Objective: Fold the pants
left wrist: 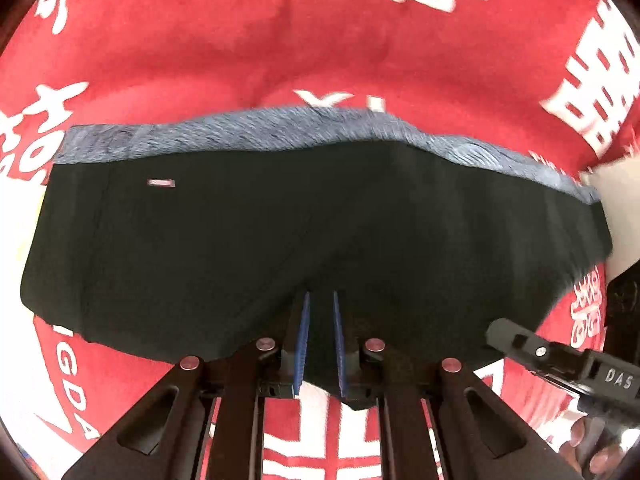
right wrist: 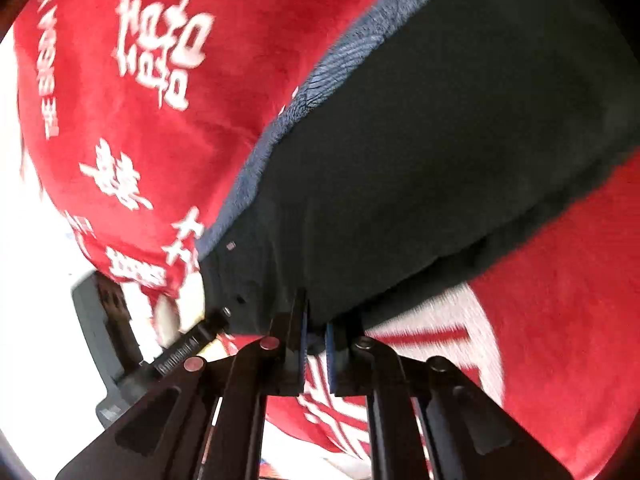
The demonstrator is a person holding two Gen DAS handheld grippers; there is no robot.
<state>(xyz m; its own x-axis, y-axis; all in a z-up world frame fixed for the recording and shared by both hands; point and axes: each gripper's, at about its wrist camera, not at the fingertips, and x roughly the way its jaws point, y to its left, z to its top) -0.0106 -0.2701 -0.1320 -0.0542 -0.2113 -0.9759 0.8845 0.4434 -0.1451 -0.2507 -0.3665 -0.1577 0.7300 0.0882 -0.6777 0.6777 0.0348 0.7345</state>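
Black pants (left wrist: 280, 232) with a blue-grey waistband (left wrist: 248, 132) lie across a red cloth with white characters (left wrist: 200, 48). My left gripper (left wrist: 320, 300) is shut on the pants' near edge, black fabric pinched between its blue pads (left wrist: 303, 336). In the right wrist view the same pants (right wrist: 440, 152) run up to the right, waistband (right wrist: 320, 80) along their left side. My right gripper (right wrist: 316, 320) is shut on the pants' near edge. The right gripper's body (left wrist: 560, 360) shows at the lower right of the left wrist view.
The red cloth (right wrist: 140, 140) covers the whole work surface. The other gripper's body (right wrist: 120, 332) and a pale surface (right wrist: 32, 280) show at the left in the right wrist view. A white object (left wrist: 608, 216) sits at the right edge in the left view.
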